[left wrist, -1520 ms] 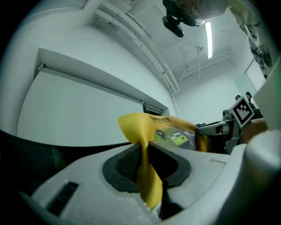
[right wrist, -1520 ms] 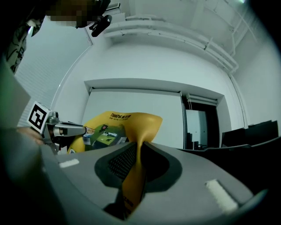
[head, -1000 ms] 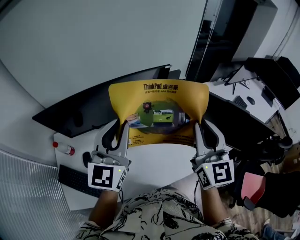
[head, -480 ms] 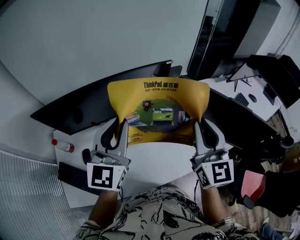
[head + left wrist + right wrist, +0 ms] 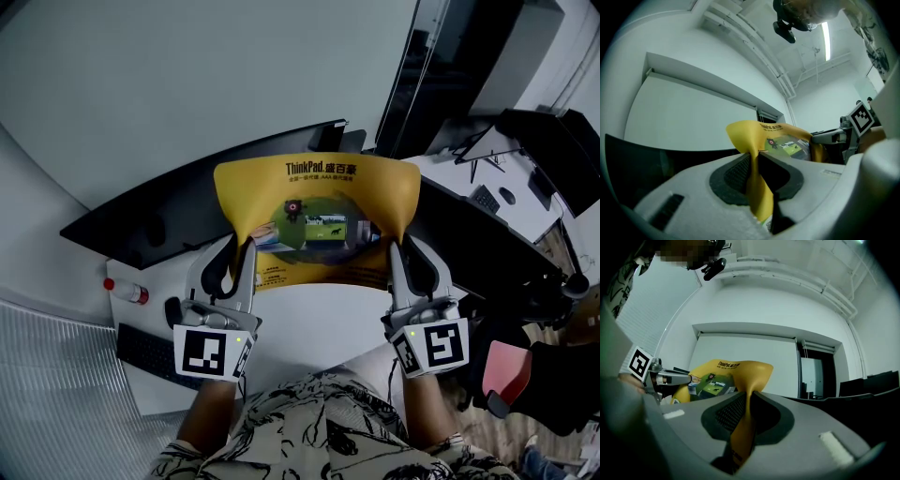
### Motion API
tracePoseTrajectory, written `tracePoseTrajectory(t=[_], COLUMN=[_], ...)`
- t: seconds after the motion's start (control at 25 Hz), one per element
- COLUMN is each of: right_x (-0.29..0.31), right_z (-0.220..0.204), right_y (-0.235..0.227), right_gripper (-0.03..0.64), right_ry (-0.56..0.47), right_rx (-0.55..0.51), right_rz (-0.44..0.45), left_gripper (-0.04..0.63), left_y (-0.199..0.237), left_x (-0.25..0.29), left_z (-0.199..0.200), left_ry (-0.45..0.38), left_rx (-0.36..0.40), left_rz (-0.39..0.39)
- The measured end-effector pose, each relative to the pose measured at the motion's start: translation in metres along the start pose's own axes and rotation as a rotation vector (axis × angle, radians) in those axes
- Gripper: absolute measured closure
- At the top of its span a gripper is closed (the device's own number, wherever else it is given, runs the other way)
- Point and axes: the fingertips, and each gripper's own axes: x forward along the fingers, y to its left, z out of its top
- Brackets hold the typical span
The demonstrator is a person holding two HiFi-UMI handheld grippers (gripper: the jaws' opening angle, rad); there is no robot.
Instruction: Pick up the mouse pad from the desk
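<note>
The yellow mouse pad, printed with a logo and a green picture, hangs in the air above the white desk, stretched between both grippers. My left gripper is shut on its lower left edge, and my right gripper is shut on its lower right edge. In the left gripper view the yellow mouse pad runs pinched between the dark pads. The right gripper view shows the same mouse pad clamped in its jaws, with the left gripper holding the far side.
A dark monitor stands behind the pad. A black keyboard, a black mouse and a small red-capped bottle lie at the desk's left. More desks stand to the right. A red-and-black item sits at the lower right.
</note>
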Motion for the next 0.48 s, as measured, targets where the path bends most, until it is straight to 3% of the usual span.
tracePoseTrajectory(t=[0.48], right_x=[0.0016], right_z=[-0.0033], right_y=[-0.0007], right_gripper=[0.555], right_ry=[0.002], right_rx=[0.010], right_rz=[0.005], left_gripper=[0.528], left_y=[-0.0001], left_x=[0.0009], left_z=[-0.0020], left_ry=[0.004], left_rx=[-0.003], left_rz=[0.005])
